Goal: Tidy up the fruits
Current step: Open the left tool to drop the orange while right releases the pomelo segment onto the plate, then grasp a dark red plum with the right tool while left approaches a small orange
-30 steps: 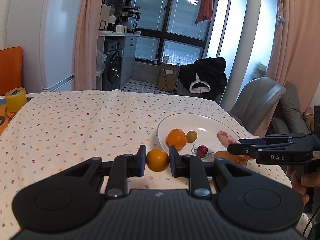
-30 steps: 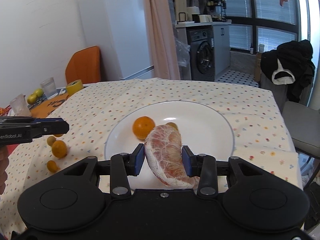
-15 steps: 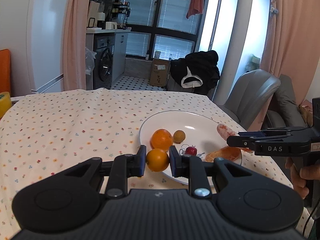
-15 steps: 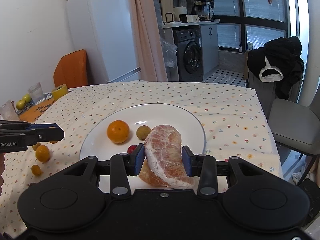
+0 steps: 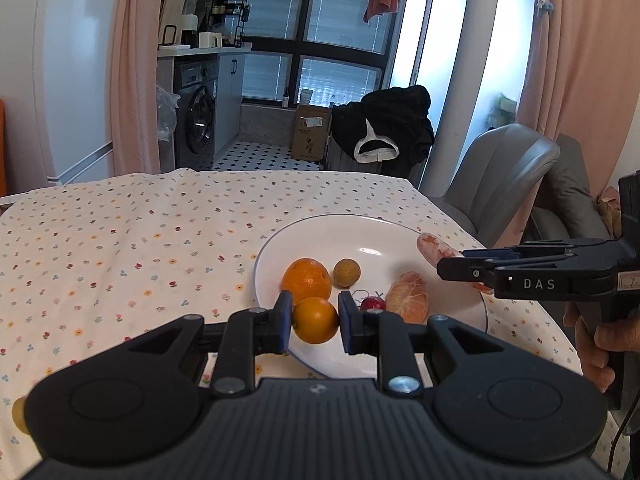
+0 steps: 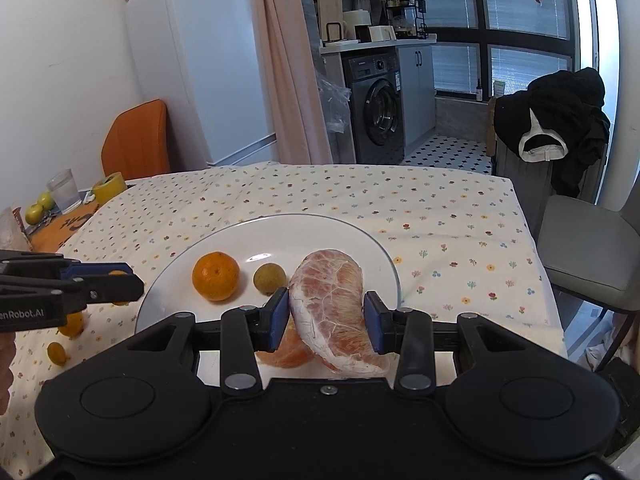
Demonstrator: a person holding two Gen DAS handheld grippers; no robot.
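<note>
My left gripper (image 5: 315,322) is shut on a small orange (image 5: 315,320), held just above the near left rim of the white plate (image 5: 404,236). On the plate lie a bigger orange (image 5: 307,281), a brown longan (image 5: 347,273), a small red fruit (image 5: 373,303) and a peeled pomelo piece (image 5: 408,302). My right gripper (image 6: 326,322) is shut on a pink peeled pomelo segment (image 6: 332,304) over the plate's (image 6: 320,232) near right side. Under it another pomelo piece (image 6: 286,350) is partly hidden. The orange (image 6: 216,276) and longan (image 6: 269,278) show beyond.
Two small oranges (image 6: 72,324) lie on the floral tablecloth (image 6: 440,220) left of the plate. A glass (image 6: 64,190), yellow tape roll (image 6: 109,187) and green fruits (image 6: 38,208) sit at the far left. A grey chair (image 5: 500,176) stands at the table's right.
Both grippers have moved in toward the plate with their fruit still held. The left one now has its orange over the plate's rim. The plate looks closer in both views.
</note>
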